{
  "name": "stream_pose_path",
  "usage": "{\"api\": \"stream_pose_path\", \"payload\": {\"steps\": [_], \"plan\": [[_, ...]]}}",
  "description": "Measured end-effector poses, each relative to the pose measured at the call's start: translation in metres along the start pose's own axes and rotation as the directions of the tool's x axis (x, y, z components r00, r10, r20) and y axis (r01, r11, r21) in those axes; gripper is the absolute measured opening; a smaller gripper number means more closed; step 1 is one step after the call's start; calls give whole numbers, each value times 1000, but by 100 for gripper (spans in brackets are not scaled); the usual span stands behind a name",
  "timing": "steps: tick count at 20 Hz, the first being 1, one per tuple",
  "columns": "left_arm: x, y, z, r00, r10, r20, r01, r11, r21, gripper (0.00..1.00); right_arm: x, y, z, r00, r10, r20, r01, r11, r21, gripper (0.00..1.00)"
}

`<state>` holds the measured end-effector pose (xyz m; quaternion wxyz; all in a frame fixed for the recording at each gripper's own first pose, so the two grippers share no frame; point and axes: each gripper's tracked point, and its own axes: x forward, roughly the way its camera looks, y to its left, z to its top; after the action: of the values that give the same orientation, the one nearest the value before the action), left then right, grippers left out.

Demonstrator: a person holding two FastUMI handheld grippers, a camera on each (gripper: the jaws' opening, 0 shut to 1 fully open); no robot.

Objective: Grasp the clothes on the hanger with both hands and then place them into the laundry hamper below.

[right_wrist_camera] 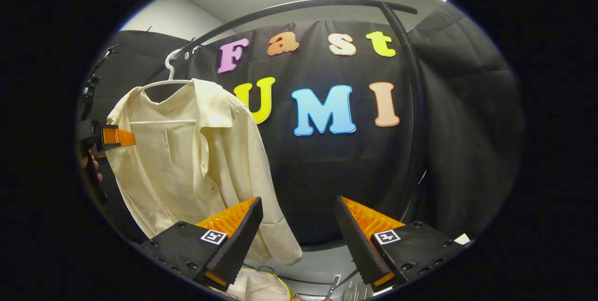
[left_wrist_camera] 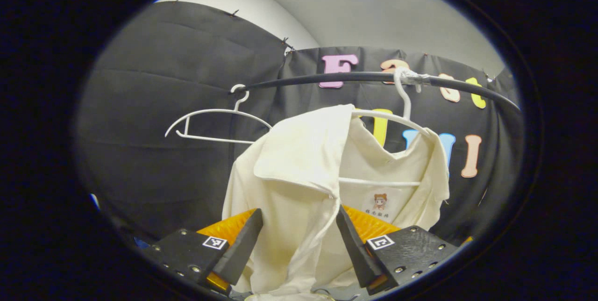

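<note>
Two grippers, both spread, neither pinching anything. Cream shirt (left_wrist_camera: 322,175) hangs on a white hanger (left_wrist_camera: 387,116) from the black rail (left_wrist_camera: 327,78), beside an empty hanger (left_wrist_camera: 212,125). Left gripper (left_wrist_camera: 299,240) straddles the shirt front, cloth between its jaws. Right gripper (right_wrist_camera: 299,235) sits off the shirt's sleeve side. Step: approach, grasp not yet made. Next, likely: left closes on the placket; right moves onto the cloth. Hamper rim possibly at bottom; cannot tell.

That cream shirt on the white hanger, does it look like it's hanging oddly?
Yes. The cream collared shirt hangs lopsided on its white plastic hanger: in the left gripper view one end of the hanger pokes out bare, while the shirt bunches toward the other end.
</note>
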<state>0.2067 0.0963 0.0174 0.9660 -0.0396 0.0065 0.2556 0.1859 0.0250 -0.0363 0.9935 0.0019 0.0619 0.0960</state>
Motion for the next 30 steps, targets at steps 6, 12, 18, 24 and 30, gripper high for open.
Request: {"api": "stream_pose_path", "payload": {"steps": [6,12,18,24,30], "plan": [[21,10,5,992,123,35,-126,989,79,95,22,9,-20,995,81,-56,-81,997,-4,98],[34,10,12,985,162,55,-169,967,189,72,17,38,-41,975,212,-69,-215,975,-46,98],[29,1,14,998,28,49,-36,986,164,5,20,60,-55,967,243,-78,-250,964,-93,99],[18,-2,15,995,-98,28,91,976,199,2,16,115,-31,949,313,-46,-316,945,-86,98],[6,-3,20,979,-196,51,187,973,137,2,31,159,9,951,308,0,-308,951,-32,96]]}}
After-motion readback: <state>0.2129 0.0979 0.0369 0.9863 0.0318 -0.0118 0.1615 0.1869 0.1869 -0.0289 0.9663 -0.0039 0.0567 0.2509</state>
